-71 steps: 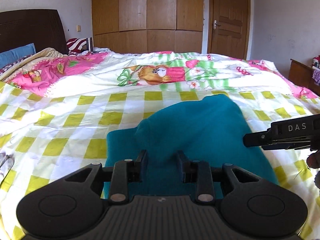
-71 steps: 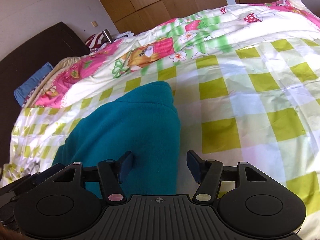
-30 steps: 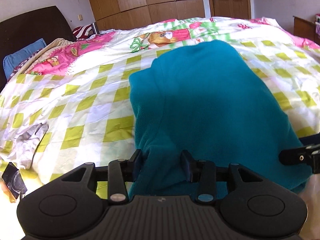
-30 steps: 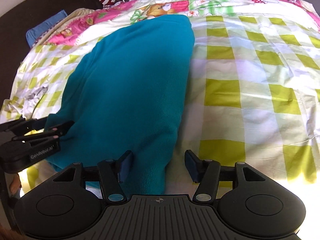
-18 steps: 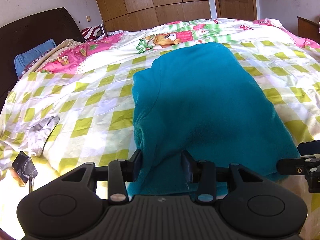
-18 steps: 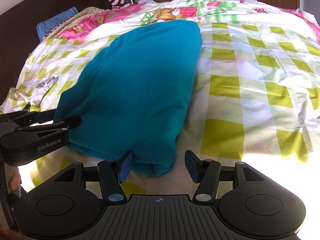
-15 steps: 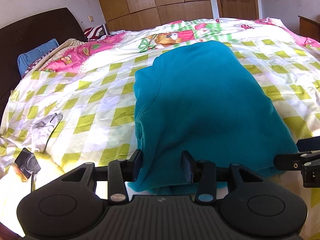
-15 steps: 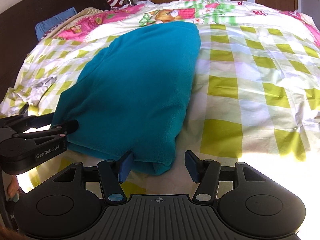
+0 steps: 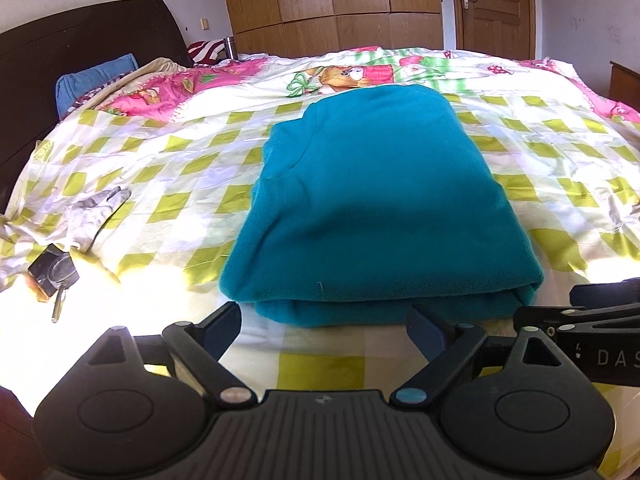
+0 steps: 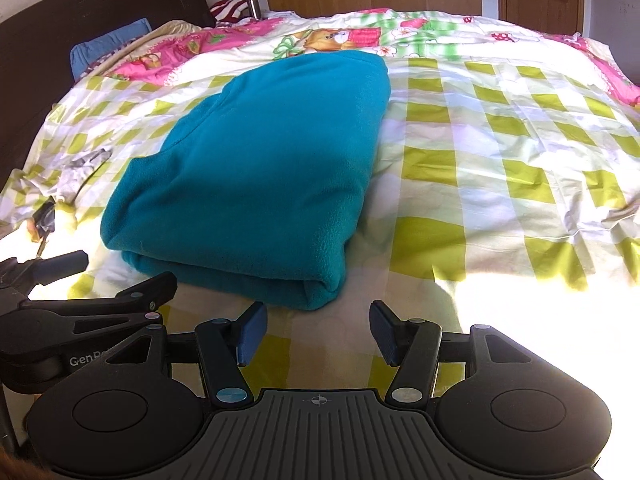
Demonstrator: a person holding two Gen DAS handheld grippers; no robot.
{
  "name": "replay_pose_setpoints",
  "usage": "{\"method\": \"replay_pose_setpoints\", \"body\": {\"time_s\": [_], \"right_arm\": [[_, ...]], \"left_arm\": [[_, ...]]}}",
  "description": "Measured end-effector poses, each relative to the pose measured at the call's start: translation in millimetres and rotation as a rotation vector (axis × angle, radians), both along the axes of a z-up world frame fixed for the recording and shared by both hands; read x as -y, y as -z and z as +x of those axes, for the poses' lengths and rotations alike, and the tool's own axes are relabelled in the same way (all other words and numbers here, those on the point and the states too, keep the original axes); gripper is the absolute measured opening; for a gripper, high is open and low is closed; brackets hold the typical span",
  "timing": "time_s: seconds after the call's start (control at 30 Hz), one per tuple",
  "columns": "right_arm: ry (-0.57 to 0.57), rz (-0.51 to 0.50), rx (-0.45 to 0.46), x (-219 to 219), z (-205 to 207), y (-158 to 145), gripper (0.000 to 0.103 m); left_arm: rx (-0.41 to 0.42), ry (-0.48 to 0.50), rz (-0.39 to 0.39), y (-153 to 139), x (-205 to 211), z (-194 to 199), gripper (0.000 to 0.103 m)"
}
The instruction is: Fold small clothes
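Teal fleece garment [image 9: 380, 200] lies folded on checked bedspread [image 9: 168, 168]. Left gripper [image 9: 324, 326] and right gripper [image 10: 314, 330], both released, sit just short of garment's near edge.

A home bedroom: a wide bed [image 9: 168, 168] under a yellow-and-white checked sheet fills the view, with a pink cartoon-print quilt [image 9: 344, 74] toward its far edge, a dark headboard [image 9: 80, 44] at the left, wooden wardrobes [image 9: 332, 0] and a panelled door [image 9: 494, 4] behind.
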State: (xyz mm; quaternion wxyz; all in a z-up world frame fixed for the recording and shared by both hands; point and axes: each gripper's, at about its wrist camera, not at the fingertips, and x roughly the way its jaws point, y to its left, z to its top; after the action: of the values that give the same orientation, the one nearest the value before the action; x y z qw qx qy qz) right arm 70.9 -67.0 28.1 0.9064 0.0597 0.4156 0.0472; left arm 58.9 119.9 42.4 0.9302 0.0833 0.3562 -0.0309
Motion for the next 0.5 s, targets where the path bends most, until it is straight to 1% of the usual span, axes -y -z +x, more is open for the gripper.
{"method": "replay_pose_setpoints", "body": {"time_s": [0.07, 0.13, 0.27, 0.5], "right_arm": [[0.011, 0.004, 0.002, 2, -3, 0, 0.055], [0.015, -0.001, 0.009, 2, -5, -1, 0.055], [0.025, 0.001, 0.019, 2, -9, -2, 0.055], [0.021, -0.005, 0.019, -1, -11, -1, 0.055]], "left_arm": [[-0.002, -0.027, 0.024, 2, 1, -3, 0.103], [-0.005, -0.032, 0.030, 3, 2, -5, 0.103], [-0.048, -0.035, -0.052, 5, -3, -8, 0.103], [-0.053, -0.054, -0.064, 6, -5, -13, 0.103]]}}
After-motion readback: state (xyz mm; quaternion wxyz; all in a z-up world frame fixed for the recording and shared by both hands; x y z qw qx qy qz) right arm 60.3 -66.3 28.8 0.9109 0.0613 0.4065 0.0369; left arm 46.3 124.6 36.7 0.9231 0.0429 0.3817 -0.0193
